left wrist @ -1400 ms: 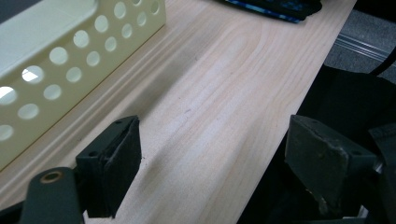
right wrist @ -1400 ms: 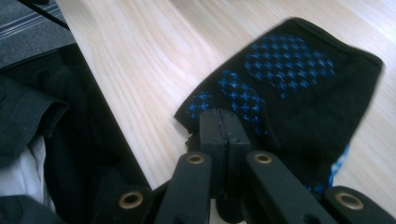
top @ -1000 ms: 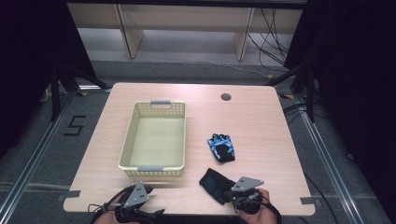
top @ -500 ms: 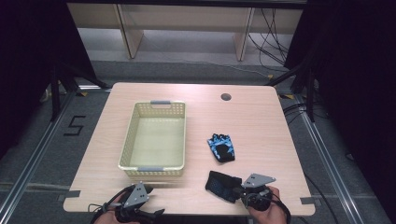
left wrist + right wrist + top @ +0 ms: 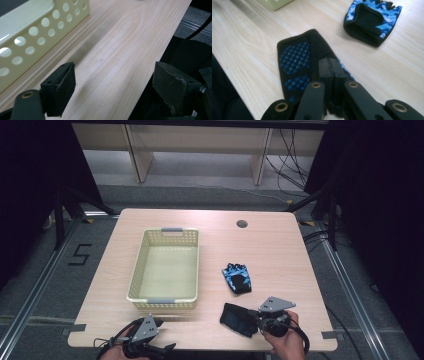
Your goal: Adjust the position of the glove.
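At the near edge, right gripper [image 5: 329, 62] jaws pinch the black glove [image 5: 304, 62]; left gripper [image 5: 112, 82] gapes wide.

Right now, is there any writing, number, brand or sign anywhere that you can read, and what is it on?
"5": a black figure marked on the grey floor left of the table, in the high view.
No lettering or logo shows on the basket, the camouflage glove, the dotted glove or either gripper, left or right.
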Demonstrator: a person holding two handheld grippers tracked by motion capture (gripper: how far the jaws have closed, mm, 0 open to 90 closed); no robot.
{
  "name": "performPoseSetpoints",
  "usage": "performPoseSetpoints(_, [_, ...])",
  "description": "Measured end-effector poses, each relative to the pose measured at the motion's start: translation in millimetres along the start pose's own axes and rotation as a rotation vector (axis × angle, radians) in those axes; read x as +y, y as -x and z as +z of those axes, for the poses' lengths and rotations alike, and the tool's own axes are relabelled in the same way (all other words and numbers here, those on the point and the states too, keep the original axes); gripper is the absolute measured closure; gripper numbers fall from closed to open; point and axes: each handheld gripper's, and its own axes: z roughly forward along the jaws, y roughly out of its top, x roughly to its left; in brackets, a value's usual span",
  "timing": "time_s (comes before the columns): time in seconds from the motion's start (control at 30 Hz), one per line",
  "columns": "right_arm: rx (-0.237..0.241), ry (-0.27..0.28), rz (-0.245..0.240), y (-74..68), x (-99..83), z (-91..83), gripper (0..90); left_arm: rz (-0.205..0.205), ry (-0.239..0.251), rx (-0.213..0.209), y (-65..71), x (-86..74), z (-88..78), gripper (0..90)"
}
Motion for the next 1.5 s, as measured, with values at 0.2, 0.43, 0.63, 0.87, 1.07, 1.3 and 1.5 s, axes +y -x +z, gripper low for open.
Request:
performPoseSetpoints(0.2, [-0.017,-0.004,0.019,8.9,11.9,6.4,90.0,0.007,0.003,0.011,-0.6,-0.1,1.3,18.1])
performPoseSetpoints(0.43, [-0.056,0.004,0.000,26.5,33.4,20.8,90.0,0.008,0.004,0.016,-0.8,0.2,0.4,18.1])
performPoseSetpoints(0.63, [-0.092,-0.027,-0.004,42.5,49.3,45.2,90.0,0.005,-0.002,0.021,-1.7,-0.6,0.6,18.1])
performPoseSetpoints(0.87, [-0.076,-0.045,0.001,46.6,63.2,65.3,90.0,0.013,0.002,0.013,-1.0,0.0,0.0,18.1])
performPoseSetpoints(1.07, [-0.065,-0.052,-0.025,39.8,73.3,77.5,90.0,0.006,0.000,0.003,-0.6,-0.2,-0.1,18.1])
performPoseSetpoints(1.3, [-0.091,-0.077,-0.032,43.8,76.4,82.4,90.0,0.005,-0.003,0.016,-1.0,-0.3,0.0,18.1])
performPoseSetpoints(1.5, [-0.106,-0.132,-0.024,45.9,70.5,88.9,90.0,0.028,0.001,0.009,-1.3,0.2,0.2,18.1])
